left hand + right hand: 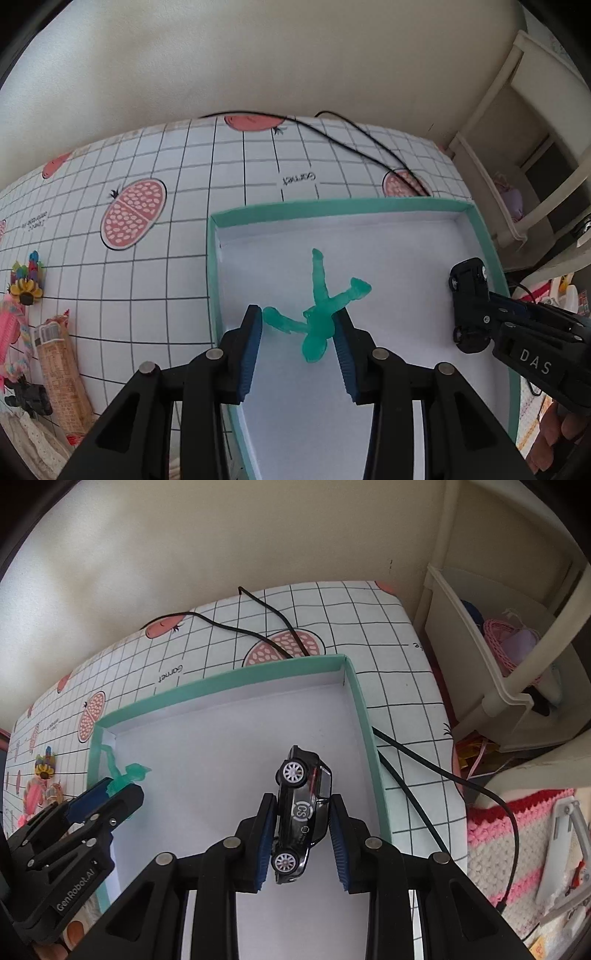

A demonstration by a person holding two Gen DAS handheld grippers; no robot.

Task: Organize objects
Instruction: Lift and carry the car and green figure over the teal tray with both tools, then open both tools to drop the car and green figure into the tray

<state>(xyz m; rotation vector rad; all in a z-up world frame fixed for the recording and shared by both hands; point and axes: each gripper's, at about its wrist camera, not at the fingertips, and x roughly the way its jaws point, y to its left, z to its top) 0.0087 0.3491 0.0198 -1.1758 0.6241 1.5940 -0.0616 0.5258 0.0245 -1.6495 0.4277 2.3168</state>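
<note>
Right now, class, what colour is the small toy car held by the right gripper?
Black toy car, silver wheels; clearest in right wrist view.

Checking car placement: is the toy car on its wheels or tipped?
Tipped. The car is on its side, wheels facing the camera, held between the right gripper's pads above the box.

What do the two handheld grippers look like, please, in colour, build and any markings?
Both are matte black plastic with triangular cut-outs and round silver pins at the joints. Each finger carries a ribbed blue pad. The left gripper reads "GenRobot.AI" in white on its side; the right gripper shows the white letters "DAS". No sleeves are visible.
</note>
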